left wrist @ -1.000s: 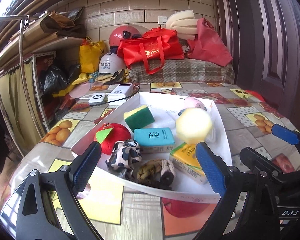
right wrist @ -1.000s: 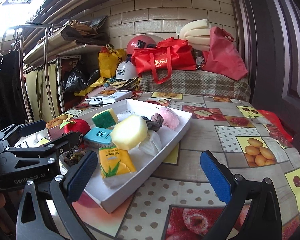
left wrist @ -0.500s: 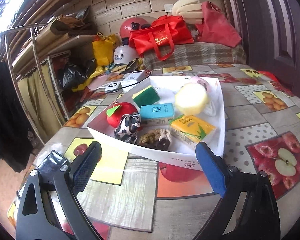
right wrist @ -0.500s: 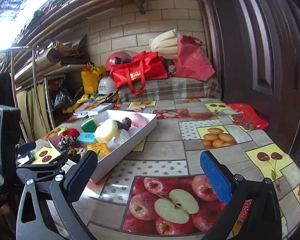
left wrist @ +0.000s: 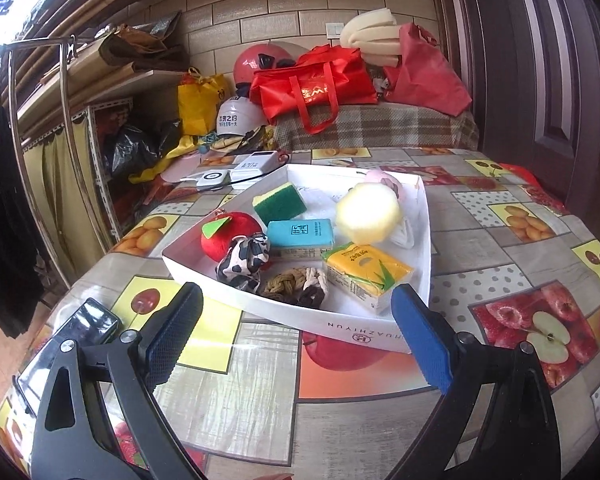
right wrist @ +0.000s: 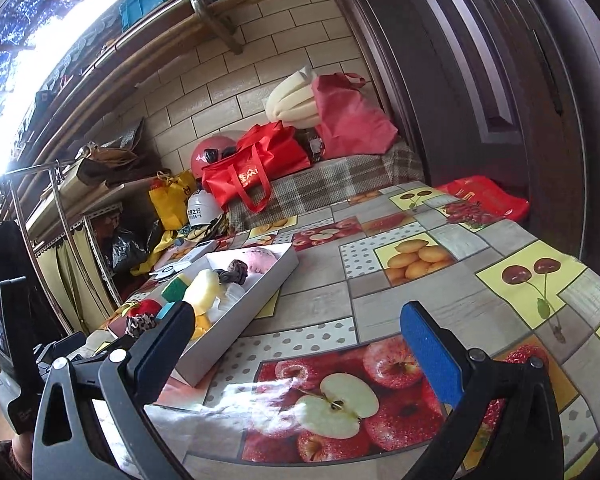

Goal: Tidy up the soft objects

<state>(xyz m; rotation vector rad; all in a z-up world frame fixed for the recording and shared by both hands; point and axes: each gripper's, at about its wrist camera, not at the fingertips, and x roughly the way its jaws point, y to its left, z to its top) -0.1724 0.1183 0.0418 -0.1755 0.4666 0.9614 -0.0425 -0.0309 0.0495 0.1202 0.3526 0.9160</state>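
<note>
Left wrist view: my left claw (left wrist: 296, 332) is released, its blue pads spread wide at the bottom of the frame, grasping nothing. At centre frame sits the white tray (left wrist: 340, 326) on the fruit-print table (left wrist: 500, 240), just beyond the pads. The tray holds the soft things: a red plush apple (left wrist: 220, 236) at its left; a cow-print scrunchie (left wrist: 246, 260) touching the apple; a braided brown scrunchie (left wrist: 296, 284) by the near wall; a teal tissue pack (left wrist: 300, 234) at mid-tray; a yellow tissue pack (left wrist: 366, 272) at near right; a green-and-yellow sponge (left wrist: 280, 202) toward the far left; a pale yellow round sponge (left wrist: 368, 212) at right of centre; a pink soft thing (left wrist: 384, 180) behind it, partly hidden. A phone (left wrist: 76, 340) lies on the table at lower left.

Right wrist view: my right claw (right wrist: 300, 344) is likewise released and empty, pads wide apart above an apple print on the table (right wrist: 440, 292). The tray (right wrist: 240, 320) lies at left of centre, well clear of the right pad; the left pad overlaps its near end in the frame. I cannot tell whether they touch.
</note>
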